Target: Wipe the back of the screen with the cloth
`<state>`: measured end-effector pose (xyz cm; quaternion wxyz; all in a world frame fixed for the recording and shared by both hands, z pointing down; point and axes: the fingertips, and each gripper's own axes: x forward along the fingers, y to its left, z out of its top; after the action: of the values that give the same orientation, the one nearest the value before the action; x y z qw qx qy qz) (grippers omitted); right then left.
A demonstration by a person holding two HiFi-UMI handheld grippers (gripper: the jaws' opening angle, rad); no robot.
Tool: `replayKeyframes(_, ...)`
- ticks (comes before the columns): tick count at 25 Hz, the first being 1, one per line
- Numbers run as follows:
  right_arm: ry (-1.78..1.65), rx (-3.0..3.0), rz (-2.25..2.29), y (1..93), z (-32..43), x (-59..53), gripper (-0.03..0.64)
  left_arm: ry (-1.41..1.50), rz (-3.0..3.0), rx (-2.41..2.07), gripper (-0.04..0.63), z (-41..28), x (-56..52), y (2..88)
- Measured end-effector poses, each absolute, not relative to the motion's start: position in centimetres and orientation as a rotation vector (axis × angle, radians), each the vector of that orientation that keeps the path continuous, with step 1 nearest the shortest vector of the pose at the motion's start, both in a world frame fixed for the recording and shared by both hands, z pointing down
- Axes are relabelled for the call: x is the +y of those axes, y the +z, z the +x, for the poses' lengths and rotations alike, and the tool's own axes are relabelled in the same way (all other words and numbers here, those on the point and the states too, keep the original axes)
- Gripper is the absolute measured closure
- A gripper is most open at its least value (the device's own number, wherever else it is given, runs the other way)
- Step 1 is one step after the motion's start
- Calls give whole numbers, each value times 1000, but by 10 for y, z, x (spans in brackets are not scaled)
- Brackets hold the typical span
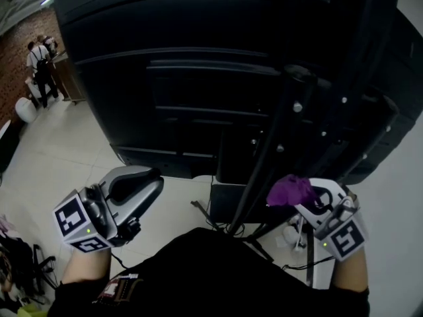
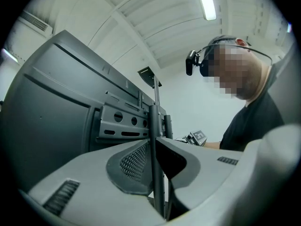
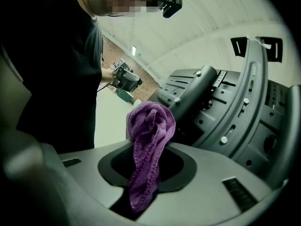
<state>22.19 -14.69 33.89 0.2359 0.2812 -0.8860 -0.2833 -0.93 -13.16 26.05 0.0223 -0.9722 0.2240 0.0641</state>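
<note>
One large black screen (image 1: 198, 65) fills the head view from 10 to 2 o'clock, its ribbed back panel facing a person in a dark shirt who holds two handheld grippers. The right gripper (image 3: 143, 173), at about 4 o'clock in that view, has its jaws pinched on the single purple cloth (image 3: 149, 126). The cloth bunches up in a loose tuft above the jaws and trails down into the dark gap between them. It sits just in front of the screen's black stand (image 1: 264, 157), at 5 o'clock from the back panel, and whether it touches the stand cannot be told.

The left gripper (image 2: 153, 154), at 8 o'clock and well apart from the stand, has its jaws pressed together with nothing between them. It points up along the rear of the screen toward one grey mounting bracket (image 2: 122, 124).

Two marker cubes show, one on each gripper: the left cube (image 1: 79, 224) at 8 o'clock and the right cube (image 1: 344, 236) at 4 o'clock.

Two bystanders (image 1: 38, 61) stand far off on the pale floor (image 1: 59, 157) at 10 o'clock.
</note>
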Motion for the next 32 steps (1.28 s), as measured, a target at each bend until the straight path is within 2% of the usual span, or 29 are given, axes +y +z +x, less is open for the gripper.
replayKeyframes(5,-679,-2582,755,325,221,-150,509,234,-2984,745,546,-8,-132,264)
replayKeyframes(11,-95,-2912,639,317,238,-146,511,254,-2975,796,546,23,-132,265)
replayKeyframes(15,103,-2987,562,310,245,-145,511,268,-2961,812,546,46,-135,260)
replayKeyframes(24,61,-2982,499,297,234,-146,511,274,-2947,792,546,66,-142,260)
replayKeyframes(32,-46,-3015,553,250,189,-155,511,260,-2903,726,546,24,-152,234)
